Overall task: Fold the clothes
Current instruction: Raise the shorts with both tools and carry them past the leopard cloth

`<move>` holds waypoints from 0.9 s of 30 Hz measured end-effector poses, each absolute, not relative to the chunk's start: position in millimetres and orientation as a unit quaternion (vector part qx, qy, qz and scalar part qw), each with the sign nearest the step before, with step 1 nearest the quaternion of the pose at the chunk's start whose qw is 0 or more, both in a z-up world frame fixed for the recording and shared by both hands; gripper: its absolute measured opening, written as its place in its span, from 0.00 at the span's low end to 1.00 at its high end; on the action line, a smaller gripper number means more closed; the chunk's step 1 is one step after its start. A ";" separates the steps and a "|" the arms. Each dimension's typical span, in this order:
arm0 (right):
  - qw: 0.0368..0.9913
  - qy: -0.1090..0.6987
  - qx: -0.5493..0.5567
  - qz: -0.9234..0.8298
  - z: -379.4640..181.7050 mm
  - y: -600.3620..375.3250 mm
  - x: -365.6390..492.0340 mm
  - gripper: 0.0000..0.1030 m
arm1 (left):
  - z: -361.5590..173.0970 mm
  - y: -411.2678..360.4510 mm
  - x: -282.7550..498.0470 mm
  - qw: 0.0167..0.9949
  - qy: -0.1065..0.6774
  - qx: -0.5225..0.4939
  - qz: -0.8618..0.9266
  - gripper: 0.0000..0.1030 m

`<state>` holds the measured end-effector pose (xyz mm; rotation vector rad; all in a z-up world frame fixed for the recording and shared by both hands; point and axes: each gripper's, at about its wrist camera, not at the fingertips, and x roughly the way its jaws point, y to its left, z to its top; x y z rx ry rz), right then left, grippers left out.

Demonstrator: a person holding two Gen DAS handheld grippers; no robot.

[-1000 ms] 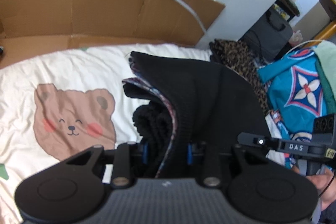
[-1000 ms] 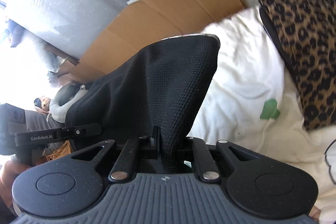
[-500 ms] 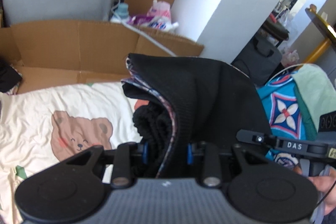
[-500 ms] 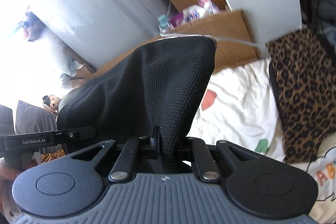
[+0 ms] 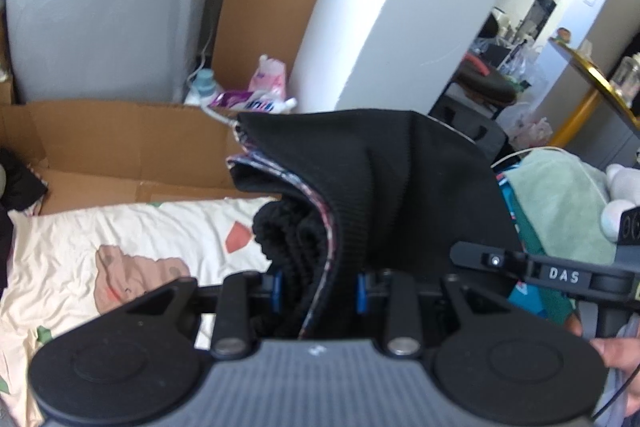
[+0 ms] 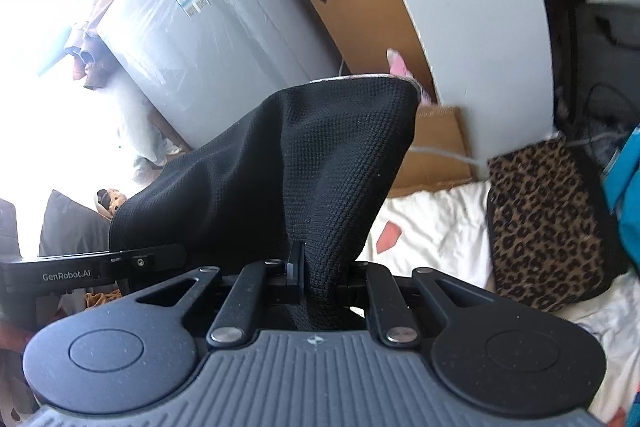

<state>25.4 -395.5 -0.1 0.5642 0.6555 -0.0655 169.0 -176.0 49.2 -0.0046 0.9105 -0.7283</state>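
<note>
While both grippers clamp it, the black garment [image 5: 400, 187] hangs in the air above the bed [image 5: 120, 235], well clear of the bear-print sheet. Left gripper [image 5: 318, 287] closes on a thick bunch: ribbed hem plus a patterned lining edge, so its jaws stand partly apart. Right gripper [image 6: 320, 267] pinches a thin knit edge, jaws nearly together; cloth fans up from the pads and drapes toward the left gripper. Judgement: two-point hold at one edge lets the garment fall straight under its own weight, ready to be laid flat for a fold. Leopard-print cloth [image 6: 548, 219] and cardboard [image 5: 120, 143] border the free sheet area.
</note>
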 end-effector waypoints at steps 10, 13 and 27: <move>0.926 0.294 0.233 -0.052 34.5 -415.9 -13.3 0.10 | 69.8 -209.1 136.8 0.842 0.398 -0.012 -0.364 0.33; 0.928 0.289 0.226 -0.066 33.8 -425.5 -21.7 0.10 | 69.6 -221.4 128.6 0.838 0.401 -0.017 -0.369 0.33; 0.932 0.292 0.185 -0.110 1.9 -473.5 -24.6 0.10 | 32.0 -285.7 130.6 0.831 0.392 -0.007 -0.394 0.33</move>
